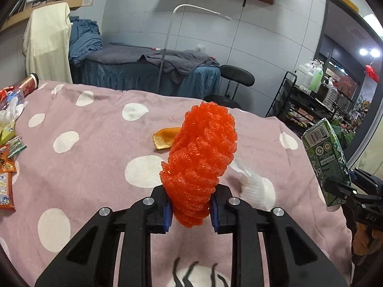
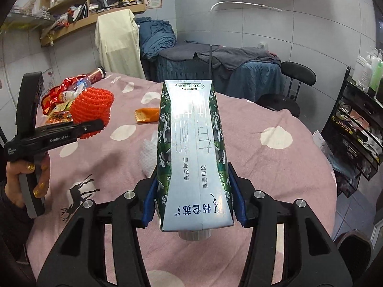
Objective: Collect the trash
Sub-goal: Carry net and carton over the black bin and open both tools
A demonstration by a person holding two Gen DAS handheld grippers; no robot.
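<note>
The left gripper (image 1: 191, 211) is clamped on an orange-red foam fruit net (image 1: 199, 162) — a knobbly, puffy mesh sleeve squeezed between the blue pads and raised clear of the bed. The right gripper (image 2: 194, 205) clenches a tall milk carton (image 2: 192, 153), glossy card with a white face and green floral sides, its grey screw cap nearest the camera; Chinese lettering and "3.8" can be read on it, and a barcode shows in the left view. Below lies a pink fleece blanket (image 1: 95, 167) with white dots. On it rest a curled piece of orange peel (image 1: 164, 138) and a white foam net (image 1: 253, 186) — both apart from the grippers. Crinkly snack wrappers (image 2: 58, 110) pile at the far left edge.
</note>
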